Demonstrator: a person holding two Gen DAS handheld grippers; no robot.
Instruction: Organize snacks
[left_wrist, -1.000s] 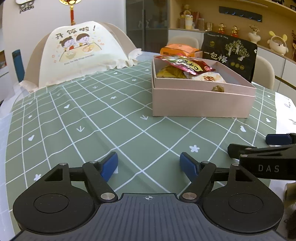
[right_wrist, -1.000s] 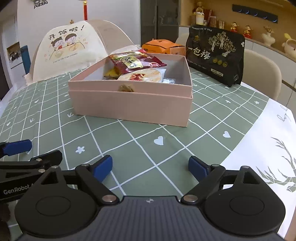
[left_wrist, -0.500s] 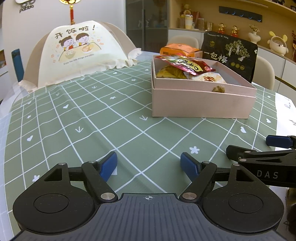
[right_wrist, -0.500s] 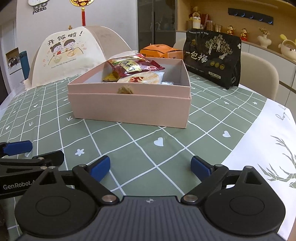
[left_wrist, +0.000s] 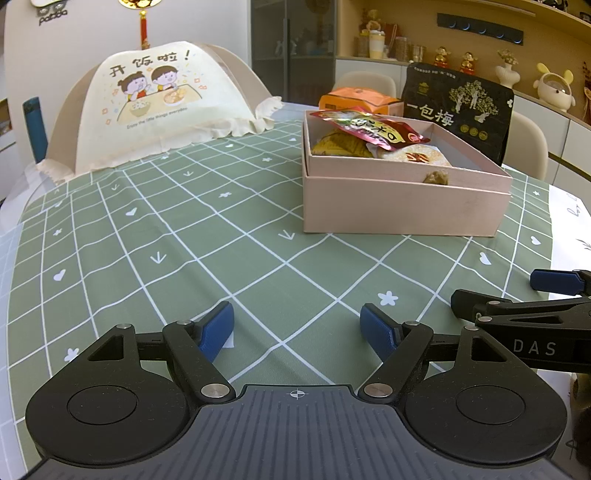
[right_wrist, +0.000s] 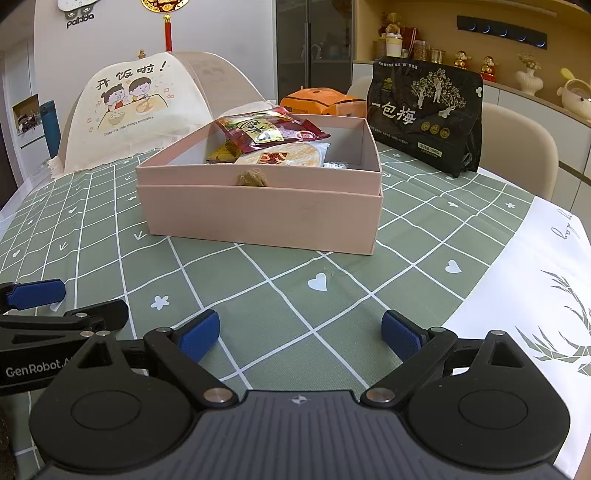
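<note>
Left gripper (left_wrist: 297, 326): you held it low over the green checked tablecloth (left_wrist: 177, 236), fingers spread wide, nothing between the blue pads (left_wrist: 218, 328).
Right gripper (right_wrist: 300, 334): also spread wide and empty, low over the cloth near its white edge; its side showed at the right of your left view.
Box position: the pink box (right_wrist: 258, 214) sat on the cloth ahead of both grippers, well apart from the fingertips; ahead and right of your left gripper, ahead and slightly left of your right.
Box contents: a red snack packet (right_wrist: 269, 131) lay on top, propped toward the far wall; a round cake in clear wrap (right_wrist: 284, 158) beneath it; a yellow packet (right_wrist: 221, 153) at the left; a small brown lump (right_wrist: 251, 179) against the near wall.
Outside the box: a black plum bag (right_wrist: 424, 114) stood upright behind the box's right corner; an orange pack (right_wrist: 321, 101) lay behind the far wall.
Background: a cream food cover (left_wrist: 162, 103) with a cartoon print stood at the table's far left.
Change from a second ago: your right gripper had tilted up a little and its fingers had opened slightly wider; your left view matched almost exactly, and the snacks had not shifted.
</note>
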